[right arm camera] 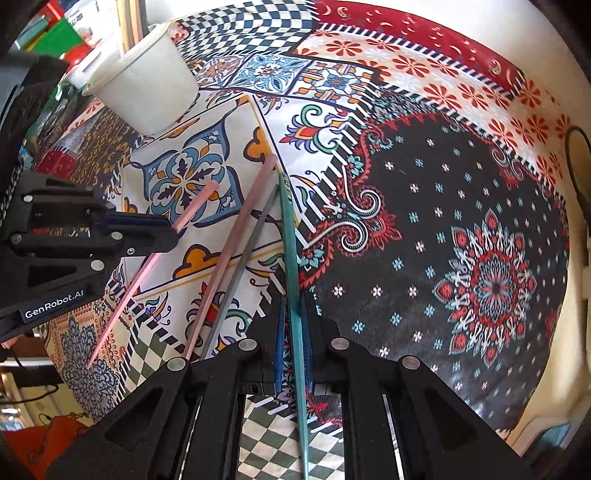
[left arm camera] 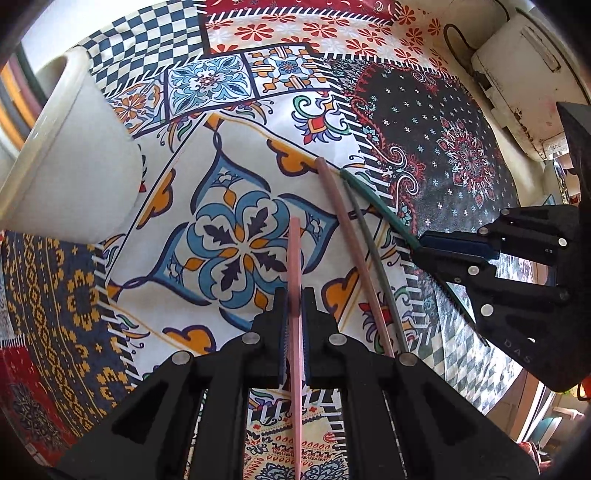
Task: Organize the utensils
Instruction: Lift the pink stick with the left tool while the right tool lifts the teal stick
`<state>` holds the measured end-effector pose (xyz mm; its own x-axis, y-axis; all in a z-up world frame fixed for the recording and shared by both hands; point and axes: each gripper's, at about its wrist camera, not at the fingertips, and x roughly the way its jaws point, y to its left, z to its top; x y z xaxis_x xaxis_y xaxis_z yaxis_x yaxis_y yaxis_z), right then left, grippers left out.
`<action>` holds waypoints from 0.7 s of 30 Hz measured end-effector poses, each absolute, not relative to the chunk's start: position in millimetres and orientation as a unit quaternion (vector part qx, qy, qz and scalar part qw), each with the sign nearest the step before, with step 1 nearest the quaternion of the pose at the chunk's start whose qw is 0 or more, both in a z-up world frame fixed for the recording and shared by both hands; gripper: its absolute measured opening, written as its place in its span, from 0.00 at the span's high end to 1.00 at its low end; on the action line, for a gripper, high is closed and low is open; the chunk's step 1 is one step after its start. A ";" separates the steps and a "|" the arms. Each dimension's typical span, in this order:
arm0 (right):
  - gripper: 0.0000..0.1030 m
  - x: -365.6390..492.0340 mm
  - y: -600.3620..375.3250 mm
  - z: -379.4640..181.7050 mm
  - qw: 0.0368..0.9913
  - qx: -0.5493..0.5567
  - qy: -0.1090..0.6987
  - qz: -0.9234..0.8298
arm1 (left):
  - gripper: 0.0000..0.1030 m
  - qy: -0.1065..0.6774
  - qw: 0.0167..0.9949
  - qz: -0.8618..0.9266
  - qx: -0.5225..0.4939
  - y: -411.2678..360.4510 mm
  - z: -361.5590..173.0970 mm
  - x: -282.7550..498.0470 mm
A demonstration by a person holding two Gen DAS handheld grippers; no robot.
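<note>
My left gripper [left arm camera: 294,317] is shut on a light pink chopstick [left arm camera: 294,258], whose tip points away over the blue flower tile. In the right wrist view the same gripper [right arm camera: 173,227] and pink chopstick [right arm camera: 195,205] sit at the left. My right gripper [right arm camera: 295,321] is shut on a teal-green chopstick [right arm camera: 290,229]; the left wrist view shows that gripper [left arm camera: 421,245] at the right, holding the green chopstick [left arm camera: 373,195]. Between them a mauve chopstick [left arm camera: 351,240] and a grey chopstick [left arm camera: 373,258] lie side by side on the cloth. A white cup [left arm camera: 70,155] stands at the left.
A patchwork-patterned tablecloth [right arm camera: 443,221] covers the whole surface. The white cup [right arm camera: 147,85] stands at its far left corner. A worn white box with a dark cable [left arm camera: 517,92] sits beyond the cloth's right edge. Coloured clutter [right arm camera: 66,29] lies past the left edge.
</note>
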<state>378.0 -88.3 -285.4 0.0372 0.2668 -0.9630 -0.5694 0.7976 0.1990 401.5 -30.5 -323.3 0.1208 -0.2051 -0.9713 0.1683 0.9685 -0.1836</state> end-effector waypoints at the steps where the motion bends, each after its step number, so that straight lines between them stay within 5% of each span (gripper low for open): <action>1: 0.92 379.5 -84.9 -286.1 0.708 -0.120 0.630 0.296 | 0.95 0.651 0.748 -0.126 -0.011 -31.8 -323.0 402.8; 21: 0.95 437.6 -105.8 -253.3 0.717 -0.047 0.623 0.309 | 0.96 0.616 0.780 -0.108 0.008 -47.6 -301.9 396.5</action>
<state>437.6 -105.8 -253.3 0.0340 0.3846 -0.9225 -0.5021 0.8047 0.3170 396.5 -47.6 -301.9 0.2180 -0.1583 -0.9630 0.1791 0.9765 -0.1200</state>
